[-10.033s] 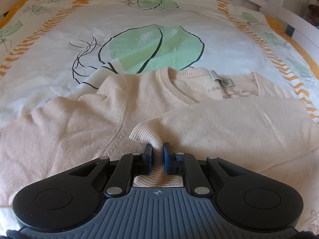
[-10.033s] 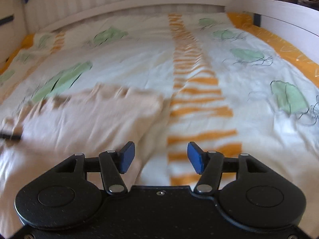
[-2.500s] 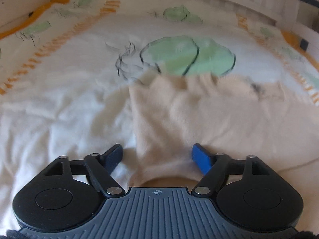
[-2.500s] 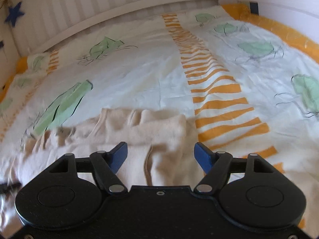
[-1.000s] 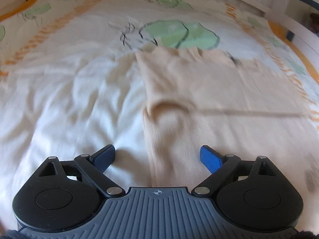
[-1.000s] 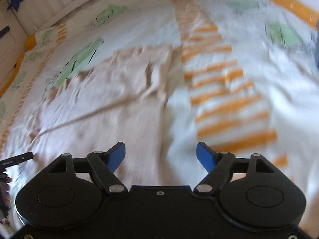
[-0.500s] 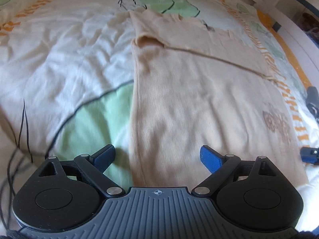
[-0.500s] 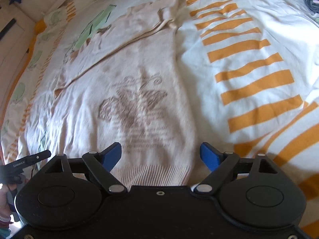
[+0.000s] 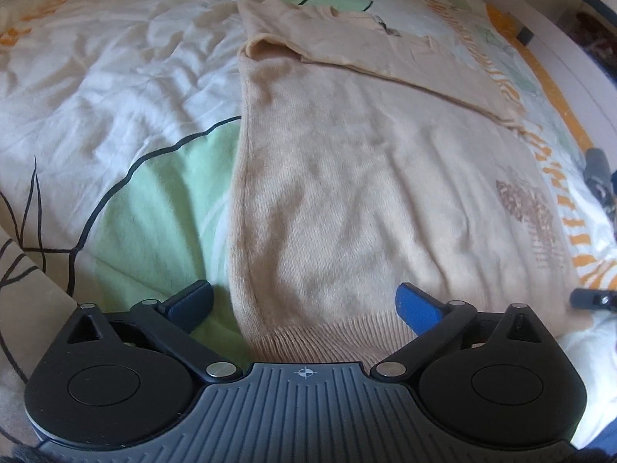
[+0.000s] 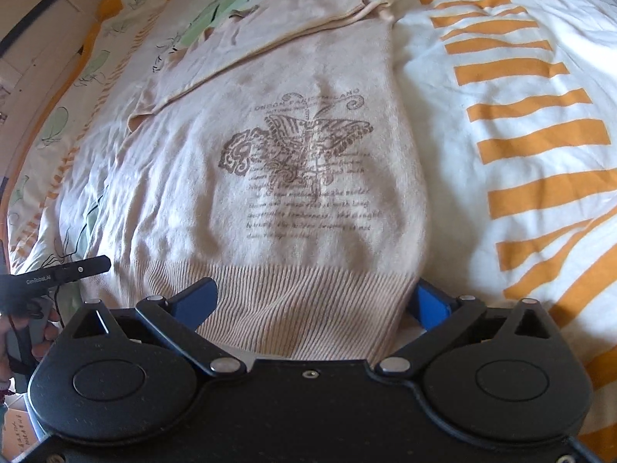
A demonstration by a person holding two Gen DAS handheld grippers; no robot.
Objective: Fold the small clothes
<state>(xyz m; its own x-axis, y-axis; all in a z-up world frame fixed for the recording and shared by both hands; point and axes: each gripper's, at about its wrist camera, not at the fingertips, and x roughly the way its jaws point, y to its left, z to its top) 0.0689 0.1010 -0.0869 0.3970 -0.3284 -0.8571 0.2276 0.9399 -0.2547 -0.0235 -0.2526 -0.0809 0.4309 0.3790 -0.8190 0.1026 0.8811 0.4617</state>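
Sweater (image 9: pixel 347 177), beige knit with a brown butterfly print (image 10: pixel 297 150), lies flat on the bed's patterned duvet (image 9: pixel 115 77), its length running from the ribbed hem (image 10: pixel 285 301) at the bottom of both frames up to the neck end near the top. One sleeve (image 9: pixel 385 54) is folded across the upper body as a diagonal band.

Ten seconds ago the left gripper was pinched on a sleeve cuff and the sweater lay spread sideways with the neckline facing the camera; now nothing is clamped. A second ago both views were blurred and showed only the upper, sleeve end of the garment; now both cameras look down on the hem end, and the print is sharp in the right wrist view.

Left gripper (image 9: pixel 304 305) sits over the hem's left corner in the lower middle of its frame. Its jaws are opening, spread wider than a second ago, with the sweater's edge and hem lying between them and neither pad pressing the cloth. Right gripper (image 10: pixel 312 301) sits over the hem's right part. Its jaws are also opening, wider than before; ribbed hem lies between them, ungripped. In the right wrist view the left gripper's fingertip (image 10: pixel 88 264) shows at the left edge, beside the sweater.
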